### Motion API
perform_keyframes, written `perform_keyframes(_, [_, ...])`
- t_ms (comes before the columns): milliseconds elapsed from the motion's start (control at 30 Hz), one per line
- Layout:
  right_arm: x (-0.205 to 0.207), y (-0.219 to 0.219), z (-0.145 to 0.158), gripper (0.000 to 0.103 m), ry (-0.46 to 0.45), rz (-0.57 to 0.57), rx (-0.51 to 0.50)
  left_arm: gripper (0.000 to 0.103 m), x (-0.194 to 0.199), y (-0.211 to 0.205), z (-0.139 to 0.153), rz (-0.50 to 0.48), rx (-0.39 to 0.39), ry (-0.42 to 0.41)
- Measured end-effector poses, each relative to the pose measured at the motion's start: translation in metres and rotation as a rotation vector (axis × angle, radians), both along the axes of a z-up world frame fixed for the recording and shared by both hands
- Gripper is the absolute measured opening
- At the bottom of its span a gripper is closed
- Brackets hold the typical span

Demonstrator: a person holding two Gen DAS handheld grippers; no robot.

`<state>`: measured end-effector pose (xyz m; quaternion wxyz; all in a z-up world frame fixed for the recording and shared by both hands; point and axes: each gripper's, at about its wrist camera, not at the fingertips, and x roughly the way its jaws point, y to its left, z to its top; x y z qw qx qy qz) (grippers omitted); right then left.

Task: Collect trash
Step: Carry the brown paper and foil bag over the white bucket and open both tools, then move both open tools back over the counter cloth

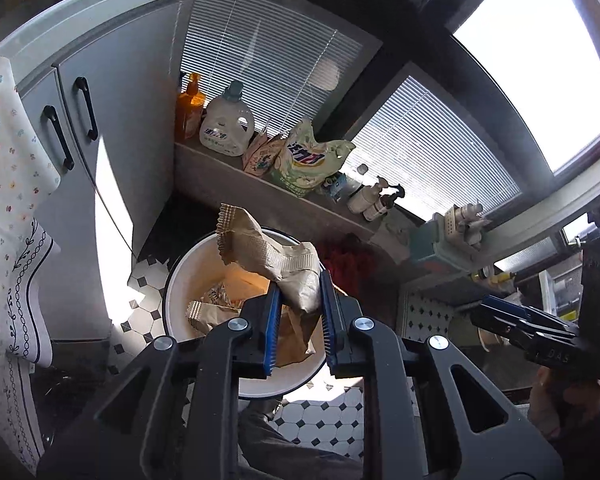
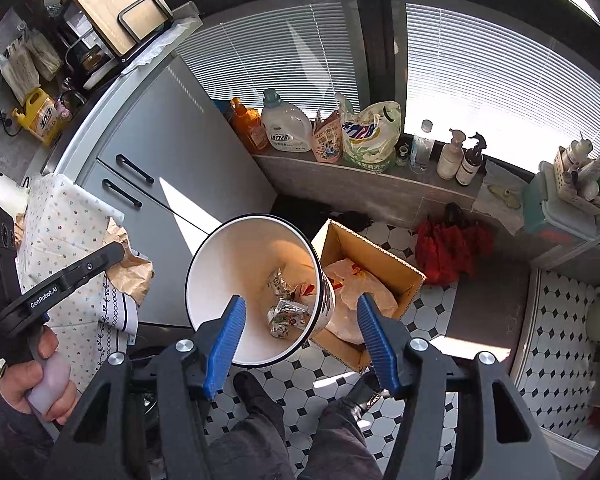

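My left gripper (image 1: 300, 296) is shut on a crumpled brown paper wrapper (image 1: 272, 258) and holds it above the white trash bin (image 1: 172, 292); more brown wrappers lie inside the bin. In the right wrist view the same bin (image 2: 204, 264) stands on the tiled floor with crumpled foil wrappers (image 2: 286, 314) at its bottom. My right gripper (image 2: 300, 322) is open and empty above the bin's near rim. The left gripper (image 2: 100, 260) shows at the left there, with the brown wrapper (image 2: 134, 272) in it. The right gripper (image 1: 500, 312) shows at the right edge of the left wrist view.
An open cardboard box (image 2: 374, 258) with a plastic bag stands right of the bin. A grey cabinet (image 2: 172, 140) is behind it. A ledge (image 2: 340, 176) carries detergent bottles and bags. A red cloth (image 2: 448, 248) lies on the floor. A floral cloth (image 2: 64, 220) hangs at left.
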<state>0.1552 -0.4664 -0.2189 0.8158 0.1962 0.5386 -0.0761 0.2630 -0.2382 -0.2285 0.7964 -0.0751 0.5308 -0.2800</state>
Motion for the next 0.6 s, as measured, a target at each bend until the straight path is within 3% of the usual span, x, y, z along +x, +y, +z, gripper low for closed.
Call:
perform_keyframes(33, [-0.002, -0.004, 0.000, 0.058, 0.002, -0.003, -0.006, 0.021, 0.001, -0.006, -0.004, -0.007, -0.002, 0.011])
perform_keyframes(100, [-0.006, -0.010, 0.000, 0.060, 0.005, -0.009, -0.014, 0.038, 0.003, -0.015, -0.010, -0.013, -0.007, 0.042])
perform_keyframes(133, [-0.007, -0.013, 0.001, 0.060, 0.006, -0.010, -0.016, 0.055, 0.004, -0.017, -0.012, -0.010, -0.009, 0.049])
perform_keyframes(233, [-0.006, -0.016, 0.002, 0.062, 0.004, -0.006, -0.020, 0.074, 0.003, -0.017, -0.008, 0.005, -0.028, 0.032])
perform_keyframes(400, [0.006, -0.008, 0.006, 0.063, -0.013, 0.023, -0.012, 0.080, 0.007, 0.003, 0.005, 0.052, -0.015, 0.009])
perform_keyframes(600, [0.028, 0.021, 0.021, 0.074, -0.062, 0.077, -0.007, 0.090, 0.012, 0.046, 0.033, 0.128, 0.018, -0.057])
